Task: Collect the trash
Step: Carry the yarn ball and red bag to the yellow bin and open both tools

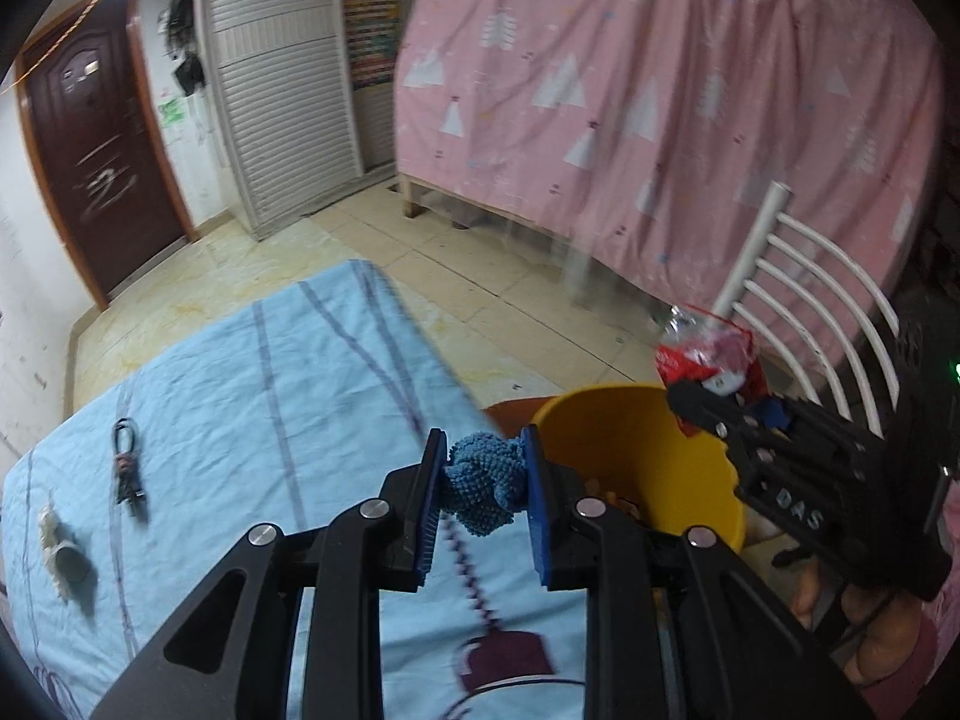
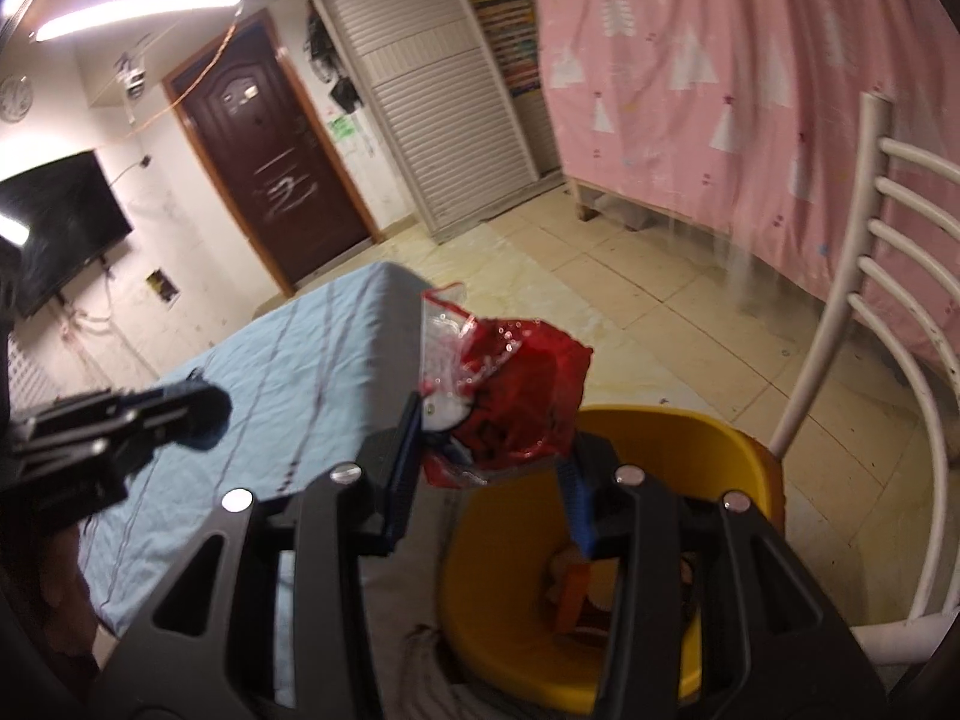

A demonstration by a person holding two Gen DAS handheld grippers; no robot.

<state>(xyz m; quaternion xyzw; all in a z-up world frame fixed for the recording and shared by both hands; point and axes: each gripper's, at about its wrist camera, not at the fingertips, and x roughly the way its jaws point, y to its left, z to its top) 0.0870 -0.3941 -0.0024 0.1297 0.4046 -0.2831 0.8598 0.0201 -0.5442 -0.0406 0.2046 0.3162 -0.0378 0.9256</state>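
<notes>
My left gripper (image 1: 485,465) is shut on a crumpled blue fuzzy cloth (image 1: 483,483), held above the table's right edge, just left of the yellow bin (image 1: 690,468). My right gripper (image 2: 492,438) is shut on a red and clear plastic wrapper (image 2: 510,396), held over the rim of the yellow bin (image 2: 738,456). The wrapper also shows in the left wrist view (image 1: 708,348), with the right gripper (image 1: 720,414) over the bin. The bin holds some orange scraps (image 2: 570,594). The left gripper with the cloth shows in the right wrist view (image 2: 204,408).
The table has a light blue striped cloth (image 1: 240,396). A black cable bundle (image 1: 127,468) and a small roll with a rag (image 1: 66,552) lie at its left. A white chair (image 2: 870,312) stands right of the bin. A pink curtain (image 1: 660,90) hangs behind.
</notes>
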